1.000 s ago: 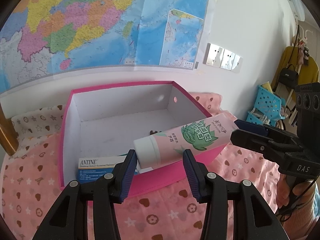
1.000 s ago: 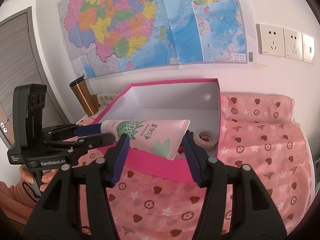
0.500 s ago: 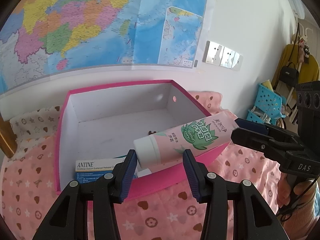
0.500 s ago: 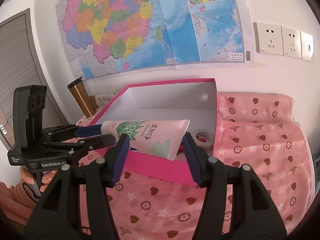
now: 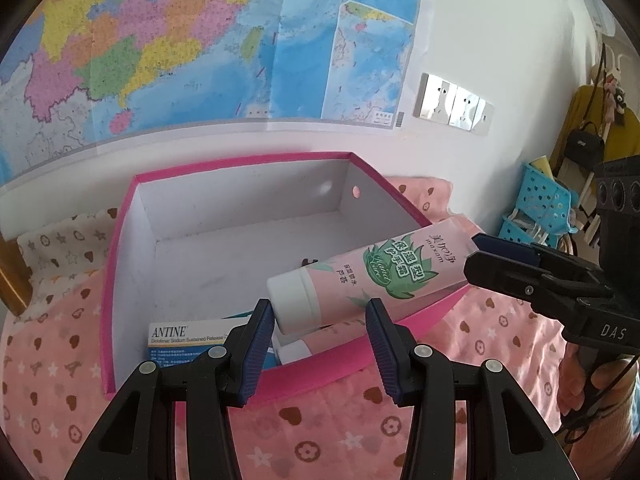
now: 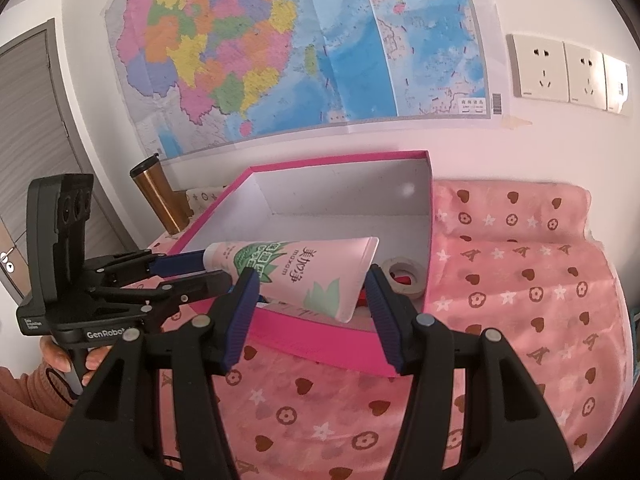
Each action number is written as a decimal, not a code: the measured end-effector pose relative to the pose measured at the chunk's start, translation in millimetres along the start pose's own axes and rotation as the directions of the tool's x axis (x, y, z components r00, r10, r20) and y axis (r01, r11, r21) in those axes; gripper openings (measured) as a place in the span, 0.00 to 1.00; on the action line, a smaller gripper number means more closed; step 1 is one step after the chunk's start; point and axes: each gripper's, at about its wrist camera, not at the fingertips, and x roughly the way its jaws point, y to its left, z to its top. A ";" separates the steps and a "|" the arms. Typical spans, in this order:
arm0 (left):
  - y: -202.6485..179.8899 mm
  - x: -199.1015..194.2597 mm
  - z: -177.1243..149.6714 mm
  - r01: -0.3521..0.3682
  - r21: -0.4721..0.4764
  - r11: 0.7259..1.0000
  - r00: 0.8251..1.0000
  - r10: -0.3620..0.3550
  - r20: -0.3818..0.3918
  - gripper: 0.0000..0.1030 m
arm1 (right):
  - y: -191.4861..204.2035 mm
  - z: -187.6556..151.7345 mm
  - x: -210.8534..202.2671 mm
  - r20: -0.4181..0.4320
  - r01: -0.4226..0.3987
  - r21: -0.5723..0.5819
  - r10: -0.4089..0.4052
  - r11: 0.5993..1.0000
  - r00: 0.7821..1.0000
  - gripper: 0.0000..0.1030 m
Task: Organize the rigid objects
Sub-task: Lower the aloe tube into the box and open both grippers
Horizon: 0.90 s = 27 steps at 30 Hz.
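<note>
A pink hand-cream tube (image 5: 384, 272) with green leaf print hangs level over the front of the pink box (image 5: 240, 162). My left gripper (image 5: 320, 316) is shut on its white cap end. My right gripper (image 6: 312, 284) is shut on its flat crimped end (image 6: 360, 280). In the right wrist view the left gripper (image 6: 200, 270) comes in from the left onto the tube (image 6: 312, 268). From the left wrist view, the right gripper (image 5: 480, 256) comes in from the right. Inside the box lie a blue and white ANTINE carton (image 5: 188, 336), a tape roll (image 6: 402, 278) and another tube's white cap (image 5: 292, 350).
The box (image 6: 340, 158) stands on a pink heart-print cloth (image 6: 520, 280) against a wall with a map. A copper flask (image 6: 160, 196) stands left of the box. Blue baskets (image 5: 540, 208) sit far right. A person's hand (image 6: 60, 356) holds the left gripper's handle.
Both grippers keep their hold on the tube. The views have drifted only slightly; nothing was taken or let go.
</note>
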 end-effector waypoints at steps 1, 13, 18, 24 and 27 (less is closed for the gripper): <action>0.3 1.4 0.3 -0.002 0.000 1.000 1.000 0.002 -0.001 0.46 | -0.1 0.4 1.6 -0.002 0.002 0.000 -0.002 1.000 1.000 0.56; 10.0 31.2 3.2 0.005 -0.030 1.000 0.998 -0.007 -0.070 0.46 | -9.4 4.2 26.1 -0.052 0.036 0.006 -0.035 0.999 0.998 0.56; 17.7 43.3 4.1 0.019 -0.063 0.998 0.995 -0.025 -0.099 0.46 | -13.3 5.4 37.4 -0.080 0.051 0.011 -0.050 0.999 0.996 0.56; 20.0 48.8 6.4 0.011 -0.075 0.997 0.994 -0.019 -0.105 0.46 | -15.7 3.4 48.8 -0.106 0.090 0.010 -0.088 0.996 0.990 0.56; 19.6 47.1 6.2 0.008 -0.072 0.997 0.995 -0.015 -0.100 0.48 | -17.3 2.0 49.5 -0.105 0.097 0.017 -0.095 0.995 0.990 0.56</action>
